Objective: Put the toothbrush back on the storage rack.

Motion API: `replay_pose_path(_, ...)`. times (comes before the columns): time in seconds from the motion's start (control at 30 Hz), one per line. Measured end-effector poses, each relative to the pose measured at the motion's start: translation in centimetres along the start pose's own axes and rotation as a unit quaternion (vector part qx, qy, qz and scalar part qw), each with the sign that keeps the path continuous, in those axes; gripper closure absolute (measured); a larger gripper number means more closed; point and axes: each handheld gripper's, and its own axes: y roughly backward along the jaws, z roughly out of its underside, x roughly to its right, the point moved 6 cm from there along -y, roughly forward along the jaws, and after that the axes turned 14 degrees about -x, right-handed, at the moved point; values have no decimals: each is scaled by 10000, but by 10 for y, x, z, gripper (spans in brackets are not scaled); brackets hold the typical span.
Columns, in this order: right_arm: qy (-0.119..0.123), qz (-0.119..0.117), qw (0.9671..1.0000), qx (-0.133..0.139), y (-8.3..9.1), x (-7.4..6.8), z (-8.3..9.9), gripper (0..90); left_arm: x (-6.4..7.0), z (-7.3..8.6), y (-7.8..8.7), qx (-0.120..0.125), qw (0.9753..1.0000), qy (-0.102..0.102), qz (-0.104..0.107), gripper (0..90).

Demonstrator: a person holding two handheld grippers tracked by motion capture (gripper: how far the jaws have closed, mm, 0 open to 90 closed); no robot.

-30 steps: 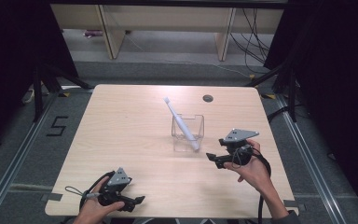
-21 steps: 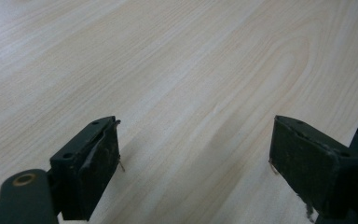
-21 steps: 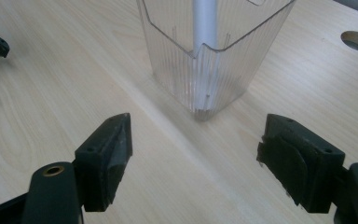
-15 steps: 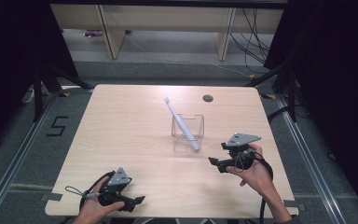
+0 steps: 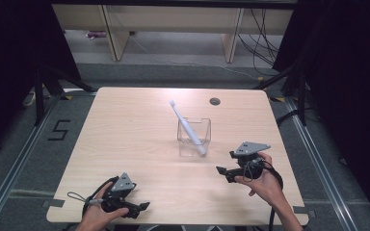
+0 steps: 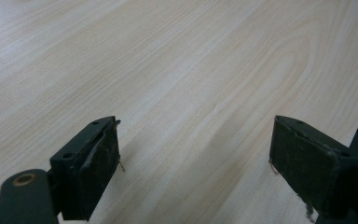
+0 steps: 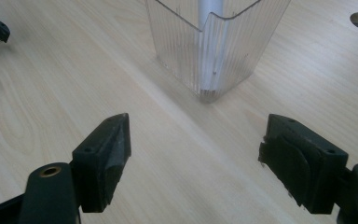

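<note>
Your right gripper point(image 5: 224, 173), jaws wide and empty, has backed away from the cup point(image 5: 194, 137); the toothbrush point(image 5: 187, 126) stands delivered inside.

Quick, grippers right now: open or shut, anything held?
Left gripper: open, holding nothing, over bare table.
Right gripper: open, holding nothing, facing the clear container.

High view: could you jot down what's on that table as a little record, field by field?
Table: light wooden top, round hole near the far edge
Container: clear ribbed plastic box, near the table's middle
Contents: white toothbrush, leaning, head up toward the far left
Left gripper: open, empty, at the near edge
Right gripper: open, empty, near right of the box, apart from it
</note>
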Motion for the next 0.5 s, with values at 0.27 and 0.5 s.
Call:
replay_pose_path(0.27,-88,-63,9999,-97,-2,-4,9,239,0,0,0,-9,10000,1,4,152)
replay_pose_path(0.5,-83,-89,9999,-108,-3,-8,17,239,-1,0,0,-3,10000,-11,-52,152)
